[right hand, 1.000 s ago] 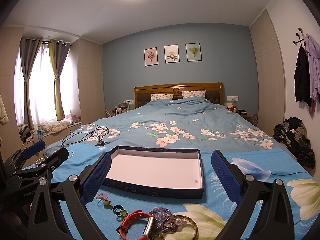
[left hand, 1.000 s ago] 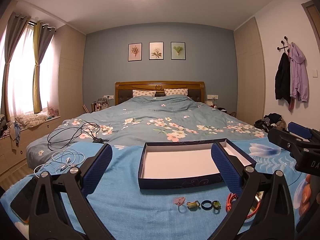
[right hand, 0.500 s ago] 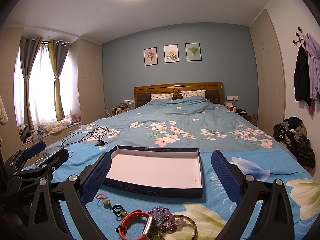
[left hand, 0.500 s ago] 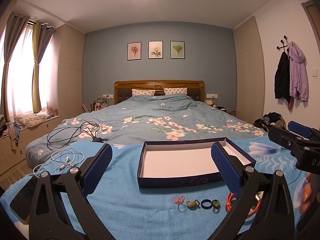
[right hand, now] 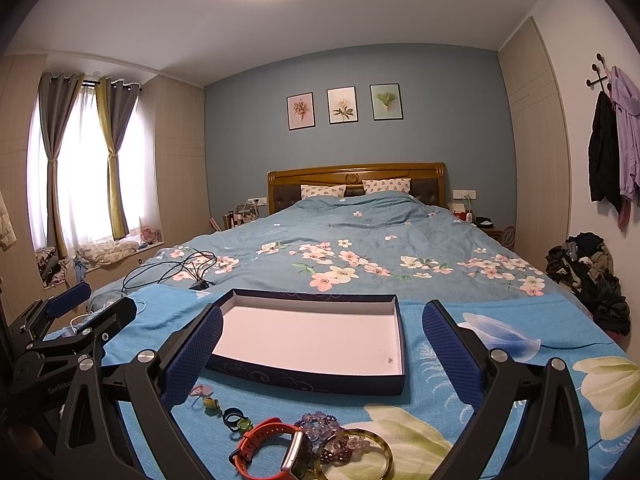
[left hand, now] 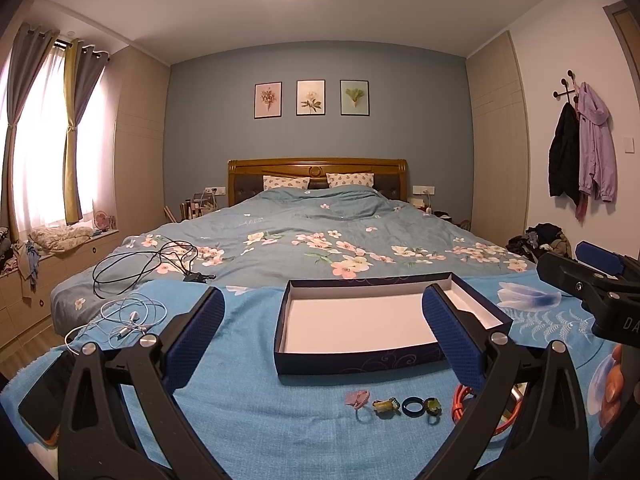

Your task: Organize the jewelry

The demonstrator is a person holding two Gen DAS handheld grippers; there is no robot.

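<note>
The right hand-held gripper [right hand: 322, 344] fills the bottom of the frame, its blue-padded fingers [right hand: 450, 354] spread wide with nothing between them. Behind them, centre frame, a shallow dark-blue box [right hand: 320, 378] with a white floor lies on the bright blue cloth [right hand: 520, 320] spread over the bed [right hand: 360, 240]. At lower centre, just in front of the box, lie a pink ring [right hand: 199, 391], a yellow-green ring [right hand: 211, 403], a dark ring [right hand: 231, 415], a green ring [right hand: 243, 424], an orange watch [right hand: 272, 446], a purple bead cluster [right hand: 320, 430] and an amber bangle [right hand: 360, 456]. The left hand-held gripper [right hand: 86, 306] pokes in at the left edge, its fingers apart. Black cables [right hand: 168, 268] lie further back at centre left.
</note>
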